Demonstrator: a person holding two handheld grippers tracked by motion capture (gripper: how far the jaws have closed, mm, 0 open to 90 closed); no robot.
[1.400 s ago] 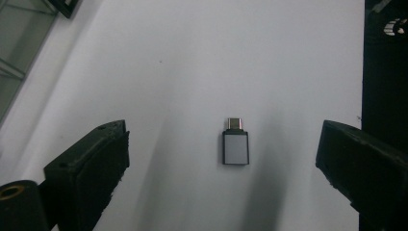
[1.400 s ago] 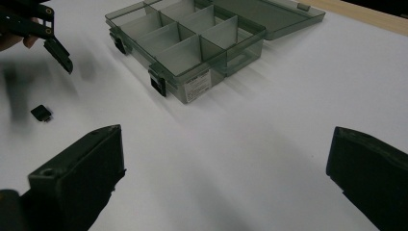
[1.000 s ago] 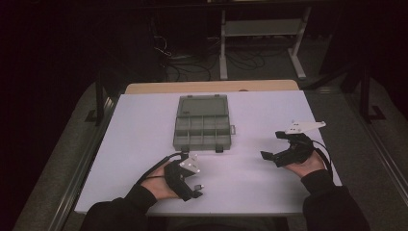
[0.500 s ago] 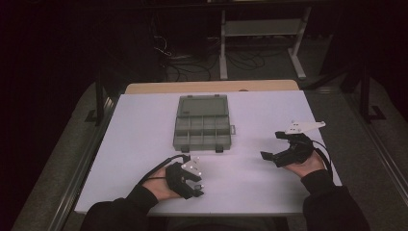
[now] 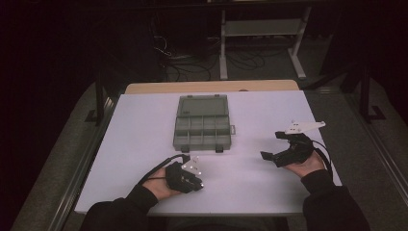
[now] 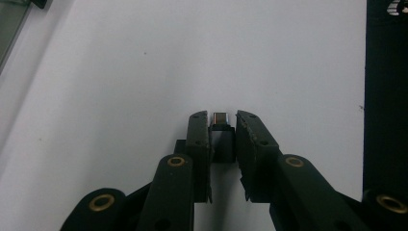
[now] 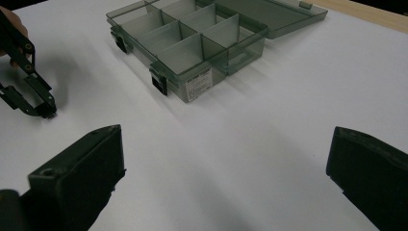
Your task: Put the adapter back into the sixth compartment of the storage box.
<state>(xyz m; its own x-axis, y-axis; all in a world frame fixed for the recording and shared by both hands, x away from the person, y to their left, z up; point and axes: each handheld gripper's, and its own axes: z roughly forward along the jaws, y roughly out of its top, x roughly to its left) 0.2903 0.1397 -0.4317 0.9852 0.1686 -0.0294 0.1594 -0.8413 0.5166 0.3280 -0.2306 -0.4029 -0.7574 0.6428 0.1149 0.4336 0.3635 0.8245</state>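
Observation:
My left gripper [image 6: 222,118] rests low over the white tabletop [image 5: 134,144], near the front edge. Its jaws have just been closing and now press on a small dark part with a metal end [image 6: 221,144]. In the high view this gripper [image 5: 196,184] sits in the person's left hand, in front of the box. A clear grey organizer box [image 5: 201,126] lies open at the table's middle, lid laid back, its compartments [image 7: 187,38] looking empty. My right gripper [image 5: 267,156] rests on the table to the box's right, jaws wide apart [image 7: 226,144] with nothing between them.
Bare white surface lies between the two hands and around the box. A wooden strip [image 5: 211,86] runs along the table's far edge. Beyond it, on the dark floor, are cables and a metal stand [image 5: 262,33].
The left gripper's jaws have drawn together from wide apart to nearly shut. Both hands stay where they were, and the box has not moved.

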